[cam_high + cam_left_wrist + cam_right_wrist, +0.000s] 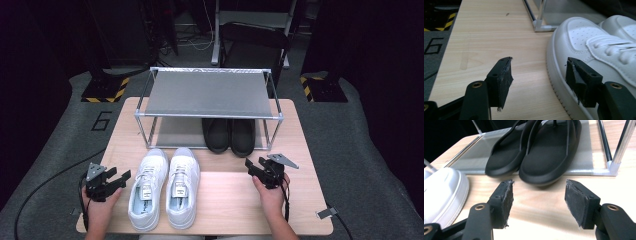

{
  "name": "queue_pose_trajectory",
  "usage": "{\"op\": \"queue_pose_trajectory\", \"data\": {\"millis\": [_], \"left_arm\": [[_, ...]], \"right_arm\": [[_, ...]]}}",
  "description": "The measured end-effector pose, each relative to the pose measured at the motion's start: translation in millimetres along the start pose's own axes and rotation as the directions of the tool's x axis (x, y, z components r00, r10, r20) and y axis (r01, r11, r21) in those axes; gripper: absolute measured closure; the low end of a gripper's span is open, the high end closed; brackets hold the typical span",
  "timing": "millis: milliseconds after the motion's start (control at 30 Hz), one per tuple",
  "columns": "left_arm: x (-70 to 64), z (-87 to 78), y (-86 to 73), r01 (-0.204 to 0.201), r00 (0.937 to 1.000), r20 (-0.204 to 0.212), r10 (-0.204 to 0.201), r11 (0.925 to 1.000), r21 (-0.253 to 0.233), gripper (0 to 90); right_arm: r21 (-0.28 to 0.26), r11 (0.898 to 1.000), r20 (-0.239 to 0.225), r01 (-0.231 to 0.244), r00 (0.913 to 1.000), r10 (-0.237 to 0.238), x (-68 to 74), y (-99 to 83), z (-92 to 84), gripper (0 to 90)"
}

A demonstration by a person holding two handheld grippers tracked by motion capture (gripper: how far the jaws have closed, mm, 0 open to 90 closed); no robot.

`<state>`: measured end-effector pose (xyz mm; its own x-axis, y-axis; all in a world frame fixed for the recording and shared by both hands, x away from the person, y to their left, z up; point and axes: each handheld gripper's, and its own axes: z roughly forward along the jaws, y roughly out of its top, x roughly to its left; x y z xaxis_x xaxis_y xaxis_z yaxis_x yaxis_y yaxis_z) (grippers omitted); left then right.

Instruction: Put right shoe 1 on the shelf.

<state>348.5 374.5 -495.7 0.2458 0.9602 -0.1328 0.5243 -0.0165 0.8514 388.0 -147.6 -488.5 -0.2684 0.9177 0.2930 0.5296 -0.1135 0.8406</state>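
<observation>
Rack (210, 116): black sandals (229, 135) on lower shelf, white sneakers (164, 186) in front. Right gripper (256, 167) wide, empty, before sandals. Left gripper (120, 179) wide, empty, beside sneakers. Step: sandals likely shelved. Next: grasp sneaker.

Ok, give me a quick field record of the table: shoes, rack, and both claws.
white sneakers: pair side by side on the table, toes toward the rack
black sandals: pair on the lower shelf, right side
rack: top shelf bare
left claw: open, holds nothing, just left of the sneakers
right claw: open, holds nothing, in front of the sandals
</observation>
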Motion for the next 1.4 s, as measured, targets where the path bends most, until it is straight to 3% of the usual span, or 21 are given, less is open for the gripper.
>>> {"op": "queue_pose_trajectory", "data": {"millis": [100, 200, 267, 433, 567, 633, 767, 933, 1000, 1133, 1400], "left_arm": [[-3.4, -2.0, 1.5, 0.001, 1.0, 0.008, -0.001, 0.9999, -0.011, 38.8], [-4.5, -6.3, 3.5, 0.003, 0.9994, 0.034, -0.004, 1.0, 0.009, 40.0], [-6.2, -9.5, 4.7, 0.011, 0.9983, 0.056, -0.012, 0.9997, 0.021, 40.5], [-7.7, -15.5, 6.6, 0.018, 0.9974, 0.07, -0.02, 0.9993, 0.032, 40.5], [-9.1, -22.2, 8.8, 0.017, 0.9969, 0.076, -0.018, 0.9998, 0.005, 32.7], [-10.4, -25.4, 10.9, 0.013, 0.9955, 0.094, -0.015, 0.9998, 0.016, 31.1], [-14.3, -30.9, 13.5, 0.016, 0.9939, 0.109, -0.014, 0.9998, -0.011, 29.8], [-20.7, -35.0, 14.6, -0.012, 0.9882, 0.153, 0.009, 0.9997, 0.022, 31.1], [-25.0, -38.3, 13.9, -0.012, 0.9882, 0.153, 0.01, 0.9999, 0.012, 34.0], [-28.3, -49.1, 16.2, -0.004, 0.9805, 0.196, 0.003, 1.0, 0.003, 37.0], [-42.5, -54.6, 16.9, -0.074, 0.9746, 0.213, 0.067, 0.9969, 0.026, 41.7]], "right_arm": [[-0.001, 1.0, 0.002, 0.024, 0.9997, -0.024, 0.8, -4.0, -6.4, 39.4], [0.007, 0.999, 0.002, 0.04, 0.9992, -0.04, 2.4, -8.3, -12.4, 38.4], [0.013, 1.0, -0.012, 0.022, 0.9997, -0.022, 3.0, -13.2, -16.9, 36.3], [0.026, 1.0, -0.025, 0.007, 0.9997, -0.007, 3.8, -19.8, -21.0, 33.0], [0.035, 0.999, -0.045, -0.023, 0.9987, 0.025, 4.4, -26.1, -26.4, 31.1], [0.032, 0.999, -0.05, -0.023, 0.9985, 0.024, 4.2, -27.7, -29.1, 30.4], [0.025, 1.0, -0.063, -0.017, 0.9979, 0.019, 4.9, -28.5, -32.6, 27.6], [0.03, 1.0, -0.07, 0.009, 0.9975, -0.007, 8.4, -30.9, -34.4, 25.5], [0.034, 0.999, -0.07, 0.011, 0.9975, -0.008, 8.7, -31.0, -35.1, 25.5], [0.029, 0.999, -0.082, 0.027, 0.9963, -0.024, 10.7, -31.7, -37.7, 27.3], [0.022, 0.997, -0.067, 0.07, 0.9954, -0.068, 16.2, -32.1, -38.1, 34.5]]}}
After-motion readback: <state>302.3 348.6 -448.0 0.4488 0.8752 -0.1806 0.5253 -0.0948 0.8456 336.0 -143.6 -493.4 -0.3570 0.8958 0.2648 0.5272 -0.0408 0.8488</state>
